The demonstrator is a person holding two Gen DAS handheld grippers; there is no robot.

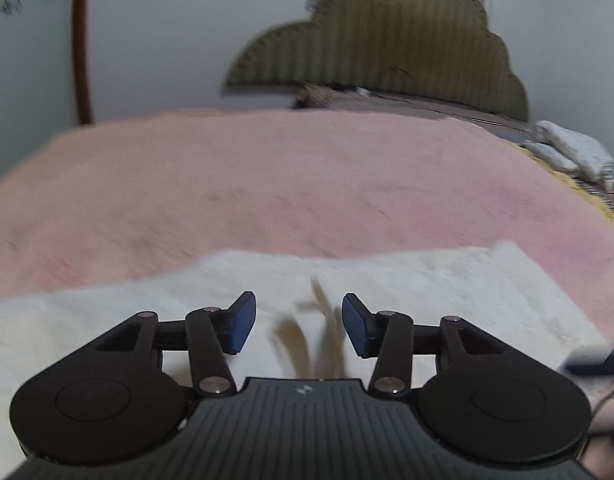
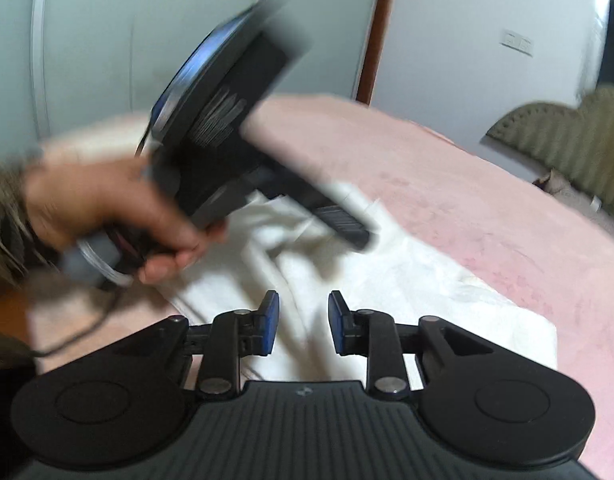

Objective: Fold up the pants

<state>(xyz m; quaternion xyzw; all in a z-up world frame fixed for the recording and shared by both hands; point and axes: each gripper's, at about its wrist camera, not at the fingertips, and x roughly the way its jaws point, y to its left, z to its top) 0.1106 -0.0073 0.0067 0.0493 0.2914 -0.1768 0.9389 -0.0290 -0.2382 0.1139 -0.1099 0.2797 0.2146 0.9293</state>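
Both tools parted, angled down over white pants.

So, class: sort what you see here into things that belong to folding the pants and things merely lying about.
Belongs to the job:
white pants
left gripper
right gripper

Lying about:
pink blanket
olive headboard
white cloth at the bed's edge

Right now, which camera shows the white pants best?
The right wrist view: the white pants show their folds and edges on the pink blanket. The left wrist view shows them only as a blurred white strip under the open claw.
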